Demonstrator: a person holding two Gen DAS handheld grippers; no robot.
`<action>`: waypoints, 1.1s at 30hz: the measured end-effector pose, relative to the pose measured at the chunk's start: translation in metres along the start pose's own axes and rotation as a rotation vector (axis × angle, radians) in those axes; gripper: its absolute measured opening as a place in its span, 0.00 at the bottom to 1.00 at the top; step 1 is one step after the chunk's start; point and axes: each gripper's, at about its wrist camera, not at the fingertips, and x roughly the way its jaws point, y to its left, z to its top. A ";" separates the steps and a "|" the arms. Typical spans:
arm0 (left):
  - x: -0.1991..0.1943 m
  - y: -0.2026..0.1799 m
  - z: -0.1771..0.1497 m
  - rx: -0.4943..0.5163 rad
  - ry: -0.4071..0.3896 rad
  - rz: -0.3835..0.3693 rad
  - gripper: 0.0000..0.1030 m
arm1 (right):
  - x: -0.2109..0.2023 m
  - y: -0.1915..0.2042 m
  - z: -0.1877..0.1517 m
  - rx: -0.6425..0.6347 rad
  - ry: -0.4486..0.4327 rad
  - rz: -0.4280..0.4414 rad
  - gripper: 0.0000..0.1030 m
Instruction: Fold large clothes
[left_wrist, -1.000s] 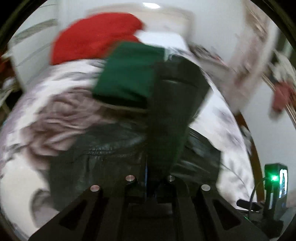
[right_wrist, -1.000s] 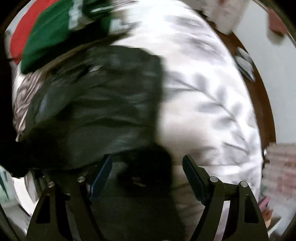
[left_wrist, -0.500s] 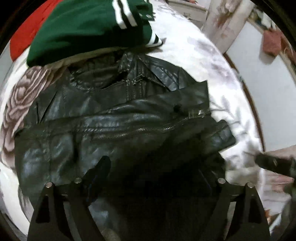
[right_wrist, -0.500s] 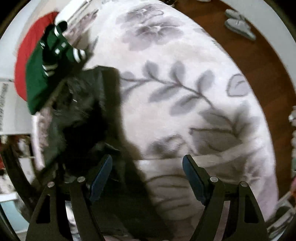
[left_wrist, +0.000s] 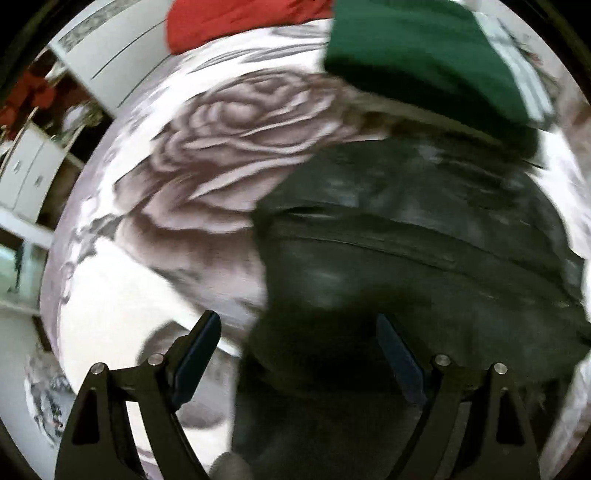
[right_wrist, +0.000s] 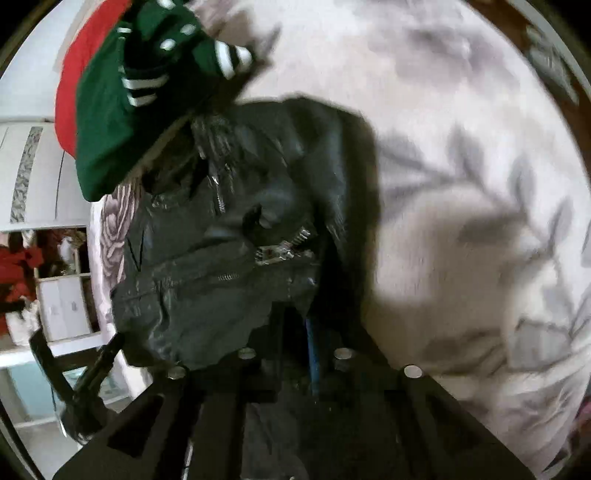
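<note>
A bed (right_wrist: 461, 129) covered in a pale spread printed with grey leaves and a big rose is filling most of both views, and the black leather jacket (right_wrist: 229, 266) is lying on it, bunched into a compact heap with its zippers showing on top. In the left wrist view the jacket (left_wrist: 424, 258) is spreading across the right half of the picture, beside the large rose print. A folded green garment (right_wrist: 110, 122) with white stripes is resting at the far edge of the jacket, overlapping its collar end, and a red garment (right_wrist: 70, 81) is lying just behind the green one; both are also showing at the top of the left wrist view, green (left_wrist: 417, 48) and red (left_wrist: 236, 16). A white cabinet (right_wrist: 59, 310) is standing off the bed's far side. The left tool (left_wrist: 299, 354) is hovering with its fingers spread wide, over the near left edge of the jacket, holding nothing. The right tool (right_wrist: 295, 332) is sitting with its fingers pressed together, pinching the near hem of the jacket, which is draping over them.
</note>
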 end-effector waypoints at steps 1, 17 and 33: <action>0.006 0.005 0.001 -0.009 0.002 0.008 0.84 | -0.006 0.004 0.001 -0.018 -0.025 -0.004 0.08; 0.076 0.012 -0.003 -0.055 0.102 -0.117 1.00 | 0.032 -0.015 0.032 -0.052 0.100 -0.175 0.17; 0.034 -0.017 -0.077 0.125 -0.069 0.020 1.00 | 0.024 -0.052 -0.038 -0.041 0.155 -0.497 0.18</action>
